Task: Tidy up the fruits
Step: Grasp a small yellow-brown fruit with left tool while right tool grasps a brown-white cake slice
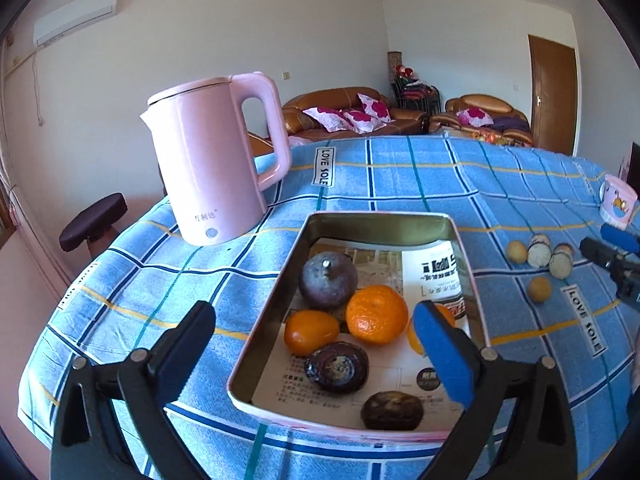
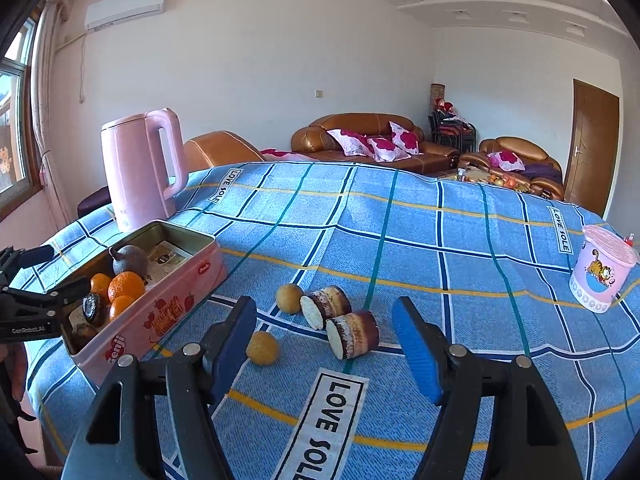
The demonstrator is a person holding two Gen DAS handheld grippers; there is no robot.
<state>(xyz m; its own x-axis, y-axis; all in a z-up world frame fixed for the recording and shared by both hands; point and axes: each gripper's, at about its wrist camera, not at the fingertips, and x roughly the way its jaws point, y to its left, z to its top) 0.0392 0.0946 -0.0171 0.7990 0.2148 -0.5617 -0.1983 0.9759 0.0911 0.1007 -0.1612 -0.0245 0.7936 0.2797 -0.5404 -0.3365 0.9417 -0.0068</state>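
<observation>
We see a tall pink plastic kettle standing just beyond the far left corner of the rectangular pink metal tin, both on the tabletop covered by a blue checked woven cloth. The left tool hangs over the near end of the tin with its fingers spread wide and nothing between them; its blue-padded finger covers part of one orange. Inside the tin, on printed paper, lie a round dark purple fruit with a stem, a large dimpled orange, a smaller smooth orange and two dark, rough, flattened fruits near the front wall. The right wrist view shows what the left one hides: the tin's outer side printed with red strawberries and lettering, and, at the right edge of the cloth, a small pink lidded plastic cup with a cartoon cat. In that view the right tool is likewise spread apart and empty, above two short cylindrical pieces with white cut faces and dark rind, which lie touching each other. Two small round yellow-brown fruits sit beside them, one touching the farther cylinder, the other just in front of the tool's left finger. Brown leather sofas stand behind the tabletop.
</observation>
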